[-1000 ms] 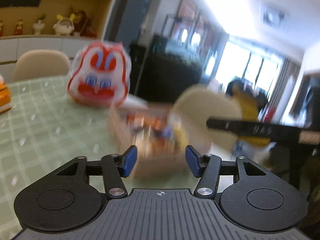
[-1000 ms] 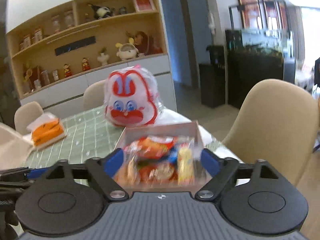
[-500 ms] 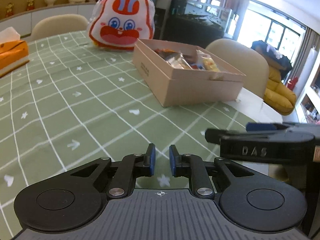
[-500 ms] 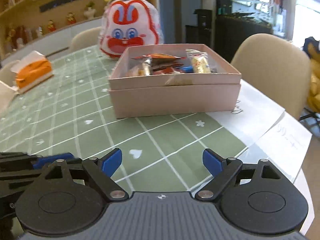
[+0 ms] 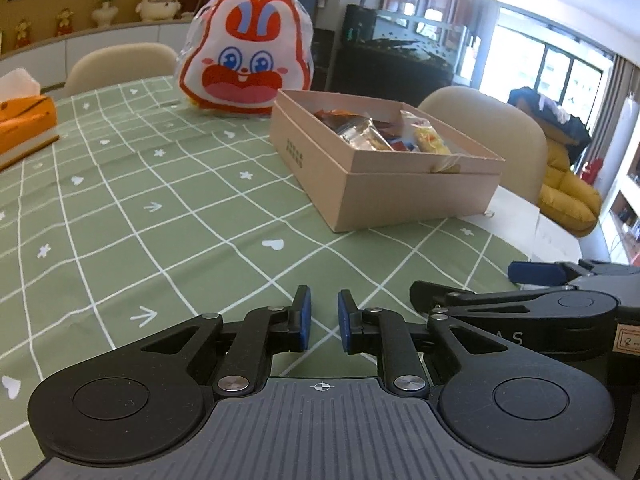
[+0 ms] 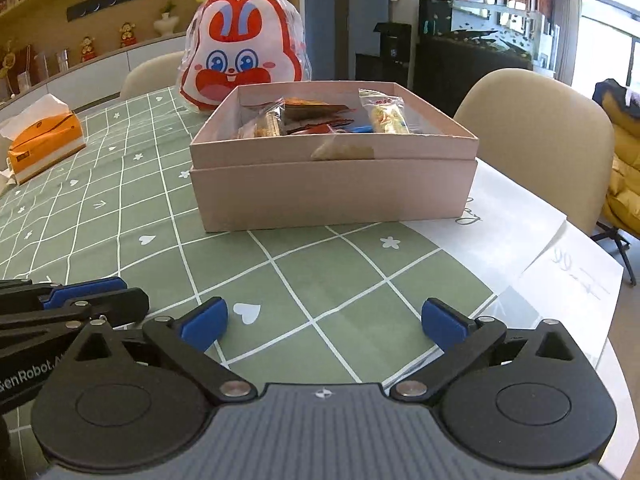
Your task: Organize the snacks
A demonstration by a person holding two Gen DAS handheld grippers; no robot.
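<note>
A green checked cloth covers the bench point(image 6: 120, 208). Toward its far right sits an open pink cardboard box point(image 6: 334, 192), and the snack packets point(image 6: 320, 118) lie loosely piled inside it, some rising close to the rim. Just behind the box, at the far side, stands a rabbit-faced snack bag point(image 6: 244, 52), red and white in clear plastic. An orange tissue box point(image 6: 46, 140) rests far to the left, well apart from everything else.

Both grippers hover low at the near edge of the bench, side by side, holding nothing. The left gripper point(image 5: 322, 322) has its blue fingers drawn narrow, with only a slim gap between them. The right gripper point(image 6: 322, 322) has its fingers spread wide.

The snacks appear already gathered, so little seems left to do. The risks lie in any further reach. The box's right side rests on white paper sheets point(image 6: 532, 240) near the bench's right edge, so a push there could slide it toward the drop. The packets are slippery and heaped, so a careless grab may drag neighbours out. The rabbit bag stands upright and looks light, so a nudge could topple it.
</note>
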